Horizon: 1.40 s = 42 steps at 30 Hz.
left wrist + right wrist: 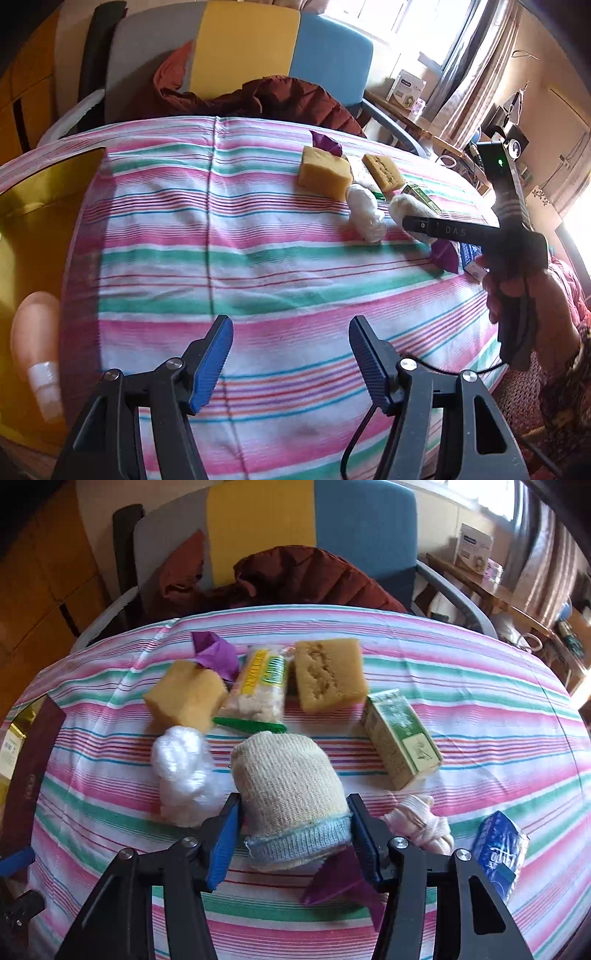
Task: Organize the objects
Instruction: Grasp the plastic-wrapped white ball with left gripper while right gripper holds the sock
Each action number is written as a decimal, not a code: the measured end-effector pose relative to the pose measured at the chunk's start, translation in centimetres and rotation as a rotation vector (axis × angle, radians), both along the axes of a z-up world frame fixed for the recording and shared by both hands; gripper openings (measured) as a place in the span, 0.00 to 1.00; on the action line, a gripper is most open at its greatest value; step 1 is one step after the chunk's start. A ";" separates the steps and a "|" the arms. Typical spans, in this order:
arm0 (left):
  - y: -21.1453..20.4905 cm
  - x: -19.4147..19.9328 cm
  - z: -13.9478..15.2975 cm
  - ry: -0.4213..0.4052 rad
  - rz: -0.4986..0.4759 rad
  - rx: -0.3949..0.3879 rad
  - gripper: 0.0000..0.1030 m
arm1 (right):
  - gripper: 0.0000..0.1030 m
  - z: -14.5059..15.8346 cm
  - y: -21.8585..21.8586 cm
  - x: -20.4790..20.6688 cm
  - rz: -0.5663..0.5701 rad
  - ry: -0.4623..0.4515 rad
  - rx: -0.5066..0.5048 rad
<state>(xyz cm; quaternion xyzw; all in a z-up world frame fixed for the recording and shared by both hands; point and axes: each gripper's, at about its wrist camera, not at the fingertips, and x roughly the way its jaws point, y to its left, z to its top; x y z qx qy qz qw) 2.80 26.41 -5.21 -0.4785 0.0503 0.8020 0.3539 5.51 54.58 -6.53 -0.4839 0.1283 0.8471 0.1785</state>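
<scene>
A cream knitted sock bundle with a blue cuff [291, 797] lies on the striped cloth [461, 672]. My right gripper [293, 836] is open with its blue pads on either side of the cuff, not squeezing it. Around it lie two yellow sponges [186, 696] [328, 674], a white plastic wad [183, 771], a snack packet [260, 681], a green box [400, 736], a green clip [249, 724], purple paper [216, 653] and a pink cloth knot [421, 823]. My left gripper [291, 363] is open and empty over bare cloth, near the front edge. The right gripper's body [461, 232] shows over the sock bundle [406, 210].
A blue packet [496, 849] lies at the right, purple paper [340, 880] under my right gripper. A gold and maroon box [33, 221] sits off the cloth's left edge. A chair with a brown jacket [273, 99] stands behind the table.
</scene>
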 end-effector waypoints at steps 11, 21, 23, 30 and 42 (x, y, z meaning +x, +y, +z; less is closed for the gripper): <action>10.5 -3.9 -1.2 -0.054 -0.045 -0.042 0.64 | 0.55 -0.5 1.5 0.6 -0.055 -0.026 -0.132; 15.7 -5.9 -2.6 0.009 -0.081 -0.008 0.62 | 0.54 -0.5 2.4 0.5 -0.067 -0.044 -0.156; 16.2 -6.0 -2.7 0.028 -0.090 -0.019 0.62 | 0.54 -0.6 2.8 0.6 -0.070 -0.042 -0.166; 15.7 -6.9 -2.3 -0.064 -0.044 0.118 0.62 | 0.54 -0.5 3.1 0.9 -0.070 -0.048 -0.168; 13.8 -7.5 -3.8 -0.116 0.006 0.156 0.40 | 0.55 -0.9 2.5 0.2 -0.041 -0.055 -0.144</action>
